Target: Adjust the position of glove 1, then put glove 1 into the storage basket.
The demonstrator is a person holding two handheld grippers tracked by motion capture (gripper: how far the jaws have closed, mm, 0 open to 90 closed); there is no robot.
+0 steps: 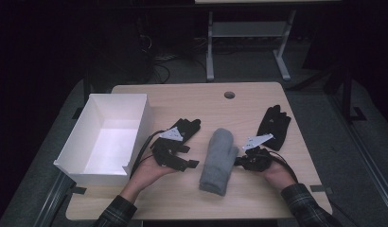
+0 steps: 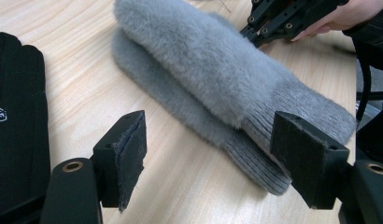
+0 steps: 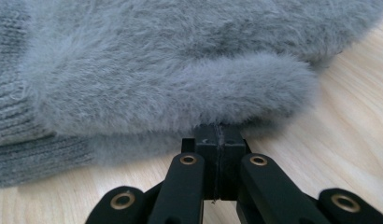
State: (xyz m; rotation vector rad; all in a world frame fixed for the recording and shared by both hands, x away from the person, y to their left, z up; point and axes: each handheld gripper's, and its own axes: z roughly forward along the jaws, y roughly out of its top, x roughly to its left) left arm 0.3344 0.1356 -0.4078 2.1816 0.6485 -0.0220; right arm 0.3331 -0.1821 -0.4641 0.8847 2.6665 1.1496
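Two fluffy grey mittens (image 1: pixel 219 161) lay stacked at the middle of the pale wooden counter (image 1: pixel 192 101), the lower one mostly hidden under the upper; their ribbed knit cuffs pointed toward the person. The right tool (image 1: pixel 239 160) had its jaws pressed together at the mittens' edge, just under the furry thumb; whether fabric was pinched could not be made out. The left tool (image 1: pixel 192 155) stood wide apart, gripping nothing, partly covering a black glove (image 1: pixel 187 126). Another black glove (image 1: pixel 274 125) lay right; a white box (image 1: pixel 138 126) left.

No legible text; small unreadable white emblem on black glove (image 2: pixel 17 121)
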